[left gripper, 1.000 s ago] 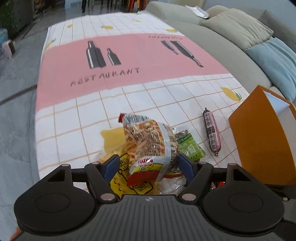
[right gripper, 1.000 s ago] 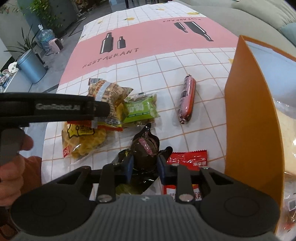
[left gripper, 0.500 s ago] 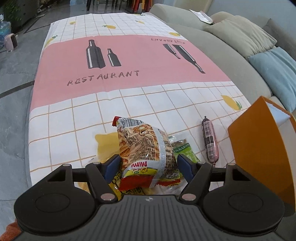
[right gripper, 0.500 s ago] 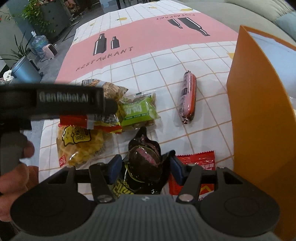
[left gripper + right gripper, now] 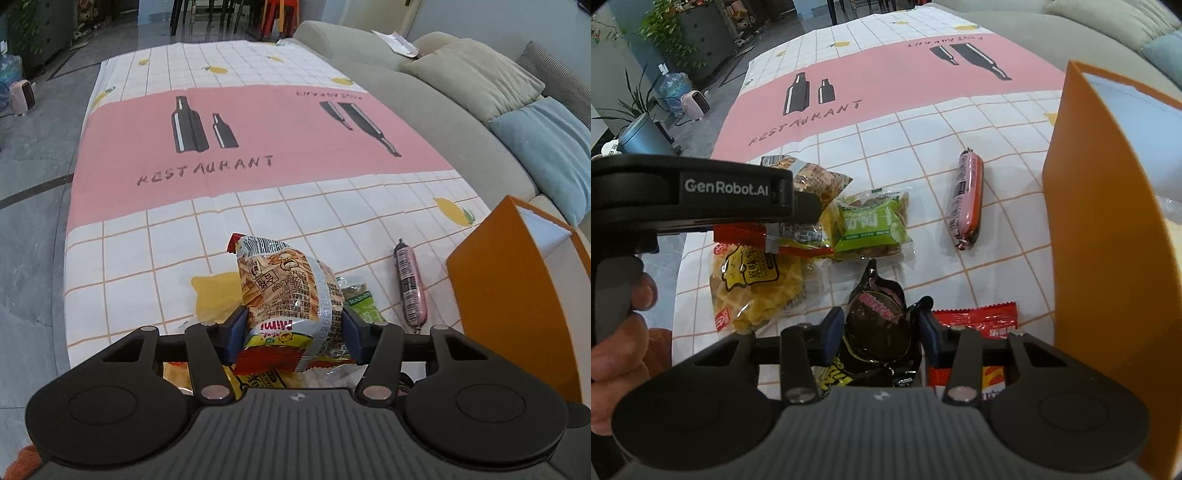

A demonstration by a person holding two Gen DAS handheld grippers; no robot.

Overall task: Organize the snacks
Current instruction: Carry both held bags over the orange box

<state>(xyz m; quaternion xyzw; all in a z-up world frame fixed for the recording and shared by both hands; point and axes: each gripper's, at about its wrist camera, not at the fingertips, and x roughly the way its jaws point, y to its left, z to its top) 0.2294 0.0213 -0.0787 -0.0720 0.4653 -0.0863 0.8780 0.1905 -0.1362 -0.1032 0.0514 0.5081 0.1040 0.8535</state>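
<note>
Risk: both packs are puffed, slick film, so a squeeze could pop or squirt them free before they reach the orange box [image 5: 1082, 236]; likely cause, pads biting off-centre.

Left gripper [image 5: 293, 328]: closing, pads pressed on the Mimi bag [image 5: 288, 291], left of the box.

Right gripper [image 5: 881, 334]: closing around the dark pack [image 5: 877, 325], pads at its sides, firm grip uncertain, just left of the box.

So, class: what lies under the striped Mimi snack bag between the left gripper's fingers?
Under the Mimi snack bag a yellow crisp packet shows, with the green packet beside it. The left gripper is closing; anything deeper is hidden.
</note>
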